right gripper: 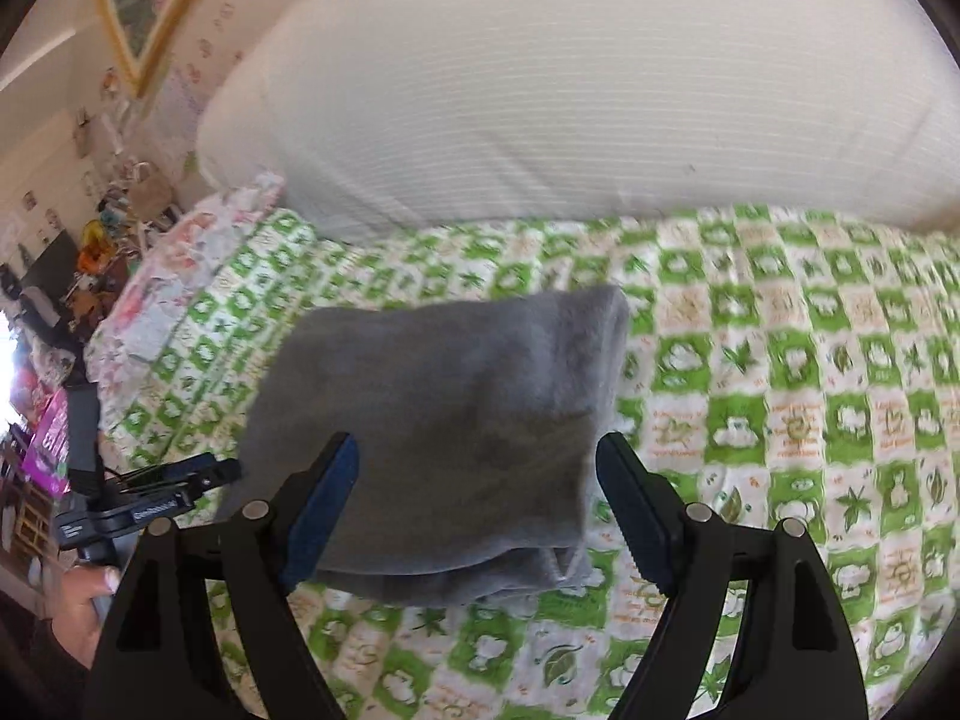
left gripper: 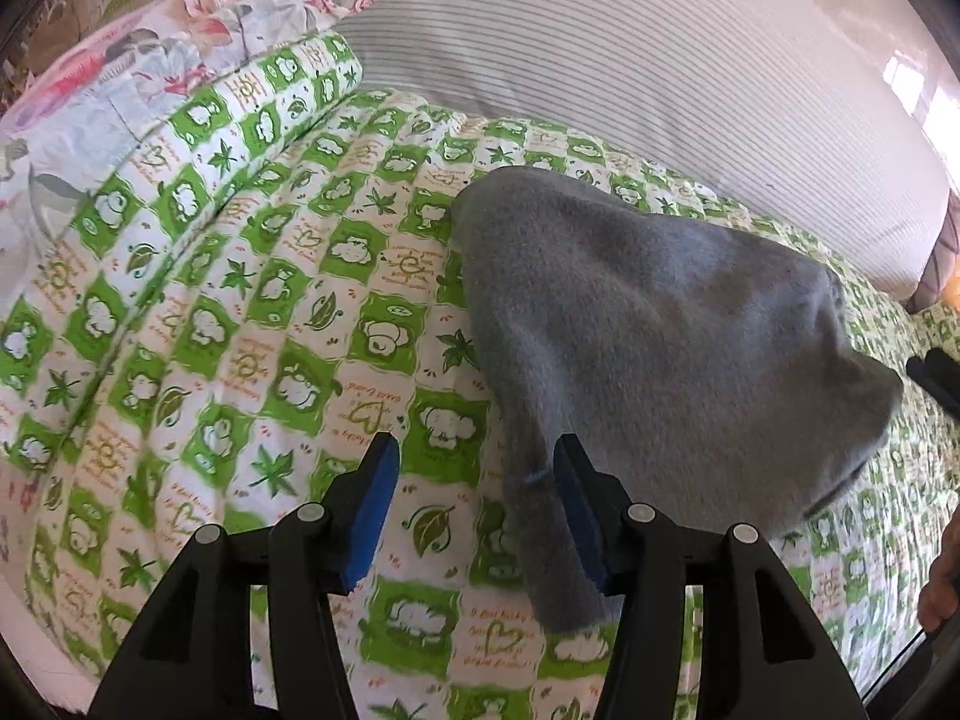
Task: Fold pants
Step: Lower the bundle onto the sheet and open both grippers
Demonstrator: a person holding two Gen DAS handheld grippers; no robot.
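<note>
Lying folded on the bed (right gripper: 780, 360), grey pants (right gripper: 444, 420) are released.
Both hand-held grippers, left (left gripper: 477, 516) and right (right gripper: 480, 510), are spread open, pants between unpressed pads.

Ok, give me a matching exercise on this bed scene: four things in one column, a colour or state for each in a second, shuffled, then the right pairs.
Things:
1. pants
2. bedspread
3. left claw
4. pillow

Descriptions:
A. white with fine stripes, at the far edge of the bed
B. grey, folded into a compact bundle
C. green and white checks with leaf prints
D. open, blue pads apart, nothing pinched

Pairs: 1-B, 2-C, 3-D, 4-A
</note>
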